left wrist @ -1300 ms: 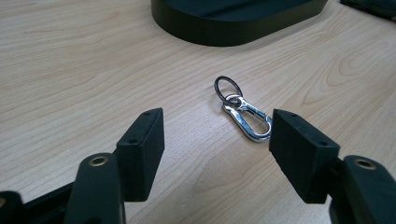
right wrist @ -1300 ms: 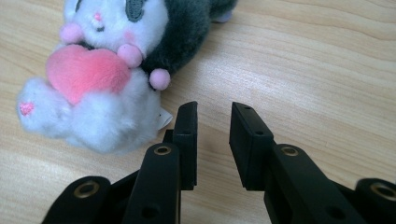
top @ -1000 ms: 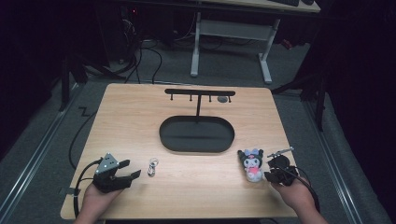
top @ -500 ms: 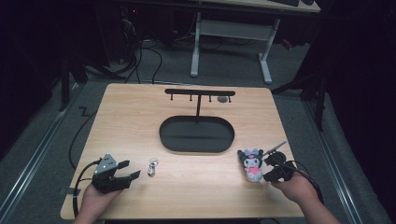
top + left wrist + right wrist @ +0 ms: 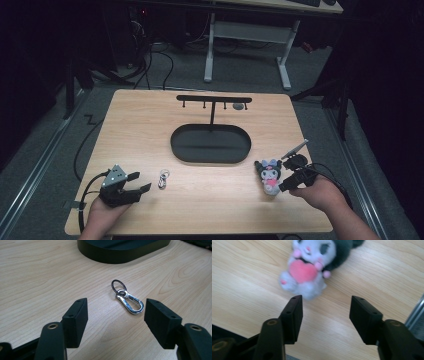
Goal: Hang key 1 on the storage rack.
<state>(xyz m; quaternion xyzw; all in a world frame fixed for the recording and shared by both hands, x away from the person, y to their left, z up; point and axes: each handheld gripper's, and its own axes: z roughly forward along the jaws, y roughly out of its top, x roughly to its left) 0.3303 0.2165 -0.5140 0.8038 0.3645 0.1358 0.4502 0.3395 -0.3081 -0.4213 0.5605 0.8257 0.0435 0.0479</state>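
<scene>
High view: a person is sitting at a light wooden table (image 5: 150, 125) with a two-jaw gripper in each hand. A black oval tray (image 5: 210, 144) is lying at the middle of the table, and a black T-shaped hanger stand (image 5: 213, 102) is rising from its far edge. Nearer than the tray and to its left, a small metal keyring clip (image 5: 163, 178) is lying flat on the wood. The left gripper (image 5: 136, 182) is resting on the table farther left of the clip, jaws spread apart and holding nothing. Nearer than the tray and to its right, a small plush toy (image 5: 269, 175) with dark ears and a pink heart is lying on the table. The right gripper (image 5: 290, 174) is sitting just beside the toy, on the side away from the tray.

Left gripper view: the two black jaws are standing wide open and empty above the wood. The silver clip (image 5: 130, 302), with a dark ring at its far end, is lying ahead of the jaws, apart from both, and the tray's rim (image 5: 120, 255) is showing beyond it.

Right gripper view: the jaws are standing open with nothing between them. The plush toy (image 5: 312, 267) is lying just ahead, somewhat blurred, closer to the left-hand jaw, and whether it is touching that jaw cannot be told.
</scene>
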